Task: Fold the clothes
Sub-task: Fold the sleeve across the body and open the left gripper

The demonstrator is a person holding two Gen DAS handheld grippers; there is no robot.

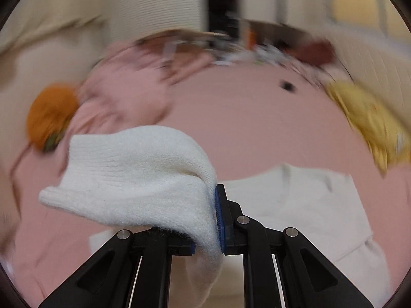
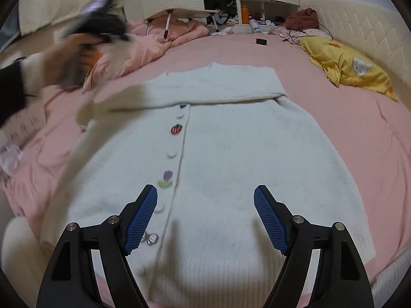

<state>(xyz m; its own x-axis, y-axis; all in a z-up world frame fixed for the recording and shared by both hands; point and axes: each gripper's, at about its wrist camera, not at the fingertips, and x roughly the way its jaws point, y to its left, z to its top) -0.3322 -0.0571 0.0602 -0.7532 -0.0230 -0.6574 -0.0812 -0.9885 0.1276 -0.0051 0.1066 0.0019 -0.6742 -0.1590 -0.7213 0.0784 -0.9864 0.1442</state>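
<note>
White fuzzy knit cardigan (image 2: 218, 159) lies flat, buttons up, on pink bedsheet (image 2: 359, 133). Left gripper (image 1: 218, 220) is clamped on its sleeve cuff (image 1: 133, 177), lifted — sleeve-fold step. Right gripper (image 2: 205, 218) hovers over the hem, jaws spread, empty. Next, likely: lay sleeve across body.

Pink-sheeted bed (image 2: 334, 133) under white cardigan (image 2: 218, 154), yellow pillow (image 2: 346, 64), rumpled pink duvet (image 2: 154, 38).

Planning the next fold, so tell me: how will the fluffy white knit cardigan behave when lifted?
Probably floppy: the fluffy white knit cardigan has a sleeve draping limply over the left gripper that pinches it. Likely light and grippy, given its fuzzy knit. The open right gripper hovers over it.
</note>
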